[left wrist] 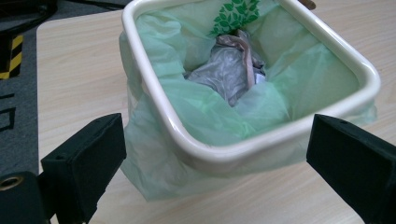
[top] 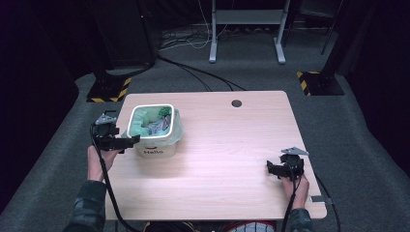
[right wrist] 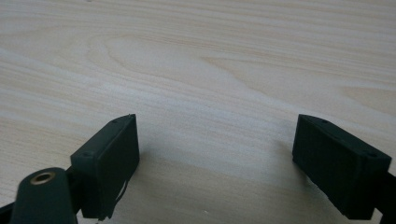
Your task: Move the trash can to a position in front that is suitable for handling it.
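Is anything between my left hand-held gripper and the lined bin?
Nothing visible. The left hand-held gripper is open and faces the near corner of the bin; only bare table and the loose green liner lie before it.

Wooden table [top: 232, 145], hazard-striped stand bases [top: 109, 90]

Cream-white bin [left wrist: 359, 70] with reddish "Hello" lettering on its side, lined with a pale mint-green bag [left wrist: 154, 172] bearing a darker green leaf print at twelve o'clock of the rim; grey crumpled wrapper [left wrist: 224, 70] inside. Light beige table [top: 232, 145] with fine wood-grain streaks and one dark round hole near twelve o'clock. Matte black left gripper [top: 129, 142] and right gripper [top: 269, 167], each with a grey plate on top, a brass-coloured ring at seven o'clock in each gripper view; grey carpet [top: 367, 140] around, yellow-and-black striped feet [top: 109, 92] at ten and two o'clock.
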A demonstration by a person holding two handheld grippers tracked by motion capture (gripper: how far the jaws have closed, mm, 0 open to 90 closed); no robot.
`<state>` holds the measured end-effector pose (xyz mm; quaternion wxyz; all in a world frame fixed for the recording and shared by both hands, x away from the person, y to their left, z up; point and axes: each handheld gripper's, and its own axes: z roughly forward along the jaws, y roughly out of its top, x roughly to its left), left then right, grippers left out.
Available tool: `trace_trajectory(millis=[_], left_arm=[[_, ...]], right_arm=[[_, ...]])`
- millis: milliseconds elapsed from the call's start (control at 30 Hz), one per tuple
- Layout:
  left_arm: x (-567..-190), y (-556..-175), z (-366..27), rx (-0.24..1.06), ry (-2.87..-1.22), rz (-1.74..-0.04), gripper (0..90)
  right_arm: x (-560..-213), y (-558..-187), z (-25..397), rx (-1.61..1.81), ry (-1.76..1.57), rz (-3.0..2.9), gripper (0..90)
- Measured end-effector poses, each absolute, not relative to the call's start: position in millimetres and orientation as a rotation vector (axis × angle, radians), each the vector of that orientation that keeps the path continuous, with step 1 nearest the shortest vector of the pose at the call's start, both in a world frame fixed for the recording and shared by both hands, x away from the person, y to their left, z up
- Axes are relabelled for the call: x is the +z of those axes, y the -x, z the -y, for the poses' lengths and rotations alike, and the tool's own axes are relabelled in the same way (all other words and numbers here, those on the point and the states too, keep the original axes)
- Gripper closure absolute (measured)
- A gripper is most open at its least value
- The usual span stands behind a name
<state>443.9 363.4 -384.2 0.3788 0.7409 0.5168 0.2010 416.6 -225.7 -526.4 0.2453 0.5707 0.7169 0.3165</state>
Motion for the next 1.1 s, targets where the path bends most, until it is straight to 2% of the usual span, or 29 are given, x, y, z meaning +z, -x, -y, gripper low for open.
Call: trace_trajectory(millis=[267, 800, 1100], left_arm=[[-386, -470, -367, 0.473, -1.897, -1.356, 7.4], [-394, -505, -366, 0.414, -1.921, -1.434, 37.9], [-398, -511, -365, 0.450, -1.924, -1.492, 51.8]], right_arm=[[-526, -416, 226, 0.862, -1.558, -1.957, 13.8], [-526, -416, 226, 0.862, -1.558, -1.957, 13.8], [-526, -416, 226, 0.862, -1.558, -1.957, 13.8]])
